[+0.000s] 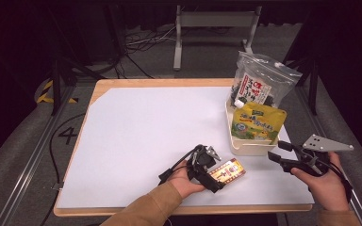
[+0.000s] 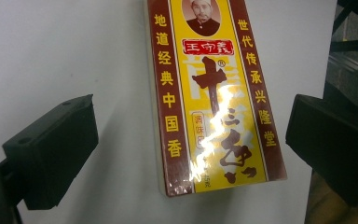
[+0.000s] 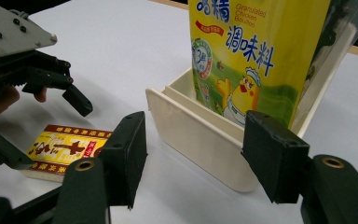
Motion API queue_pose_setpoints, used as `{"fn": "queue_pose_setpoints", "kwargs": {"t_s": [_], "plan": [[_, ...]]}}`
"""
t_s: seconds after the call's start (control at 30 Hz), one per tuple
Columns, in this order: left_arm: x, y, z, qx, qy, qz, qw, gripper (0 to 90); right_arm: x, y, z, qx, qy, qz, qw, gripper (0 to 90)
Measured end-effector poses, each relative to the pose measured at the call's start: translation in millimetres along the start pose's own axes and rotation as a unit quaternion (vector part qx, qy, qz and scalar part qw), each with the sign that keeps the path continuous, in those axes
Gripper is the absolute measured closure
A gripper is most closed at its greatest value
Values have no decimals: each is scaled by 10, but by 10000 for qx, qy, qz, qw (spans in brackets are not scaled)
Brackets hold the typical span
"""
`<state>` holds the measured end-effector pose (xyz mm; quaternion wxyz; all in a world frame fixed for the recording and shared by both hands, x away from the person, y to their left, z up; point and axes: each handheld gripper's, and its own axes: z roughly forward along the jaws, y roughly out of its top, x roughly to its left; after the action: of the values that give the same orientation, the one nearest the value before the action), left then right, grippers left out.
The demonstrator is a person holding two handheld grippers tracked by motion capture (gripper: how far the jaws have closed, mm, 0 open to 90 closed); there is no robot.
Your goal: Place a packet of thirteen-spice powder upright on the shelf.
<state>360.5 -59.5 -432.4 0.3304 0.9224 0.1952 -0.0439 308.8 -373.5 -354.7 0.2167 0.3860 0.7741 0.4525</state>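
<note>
White table sheet [image 1: 136, 136] under both your tongs. Left gripper [image 1: 210, 173] wide open, straddling flat spice box [image 2: 214, 100] near front edge, nothing held. Right gripper [image 1: 279, 156] open, empty. Risk: glossy box skids if your jaws close off-centre.

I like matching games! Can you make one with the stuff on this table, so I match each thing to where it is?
Things:
1. spice box
2. yellow pouch
3. clear bag
4. right claw

Places:
A. open, near the cream bin
B. flat on the white sheet, between the left claw's jaws
C. front of the bin
D. back of the bin

Pairs: 1-B, 2-C, 3-D, 4-A
</note>
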Motion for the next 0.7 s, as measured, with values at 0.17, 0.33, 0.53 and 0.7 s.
{"fn": "queue_pose_setpoints", "kwargs": {"t_s": [0.17, 0.33, 0.53, 0.7], "plan": [[-41, -4, 46, 61, 159, 89, 9998, 20, 3, 2, 10, 28, 51, 70, 10000, 392], [-46, -9, 59, 139, 245, 83, 9996, 21, 3, 0, 23, 59, 45, 119, 9999, 392], [-59, -4, 79, 197, 322, 65, 9993, 31, 9, 2, 34, 55, 84, 75, 9999, 425], [-106, 12, 89, 227, 396, 102, 9989, 72, 23, -3, 73, 102, 133, 42, 9999, 443]]}}
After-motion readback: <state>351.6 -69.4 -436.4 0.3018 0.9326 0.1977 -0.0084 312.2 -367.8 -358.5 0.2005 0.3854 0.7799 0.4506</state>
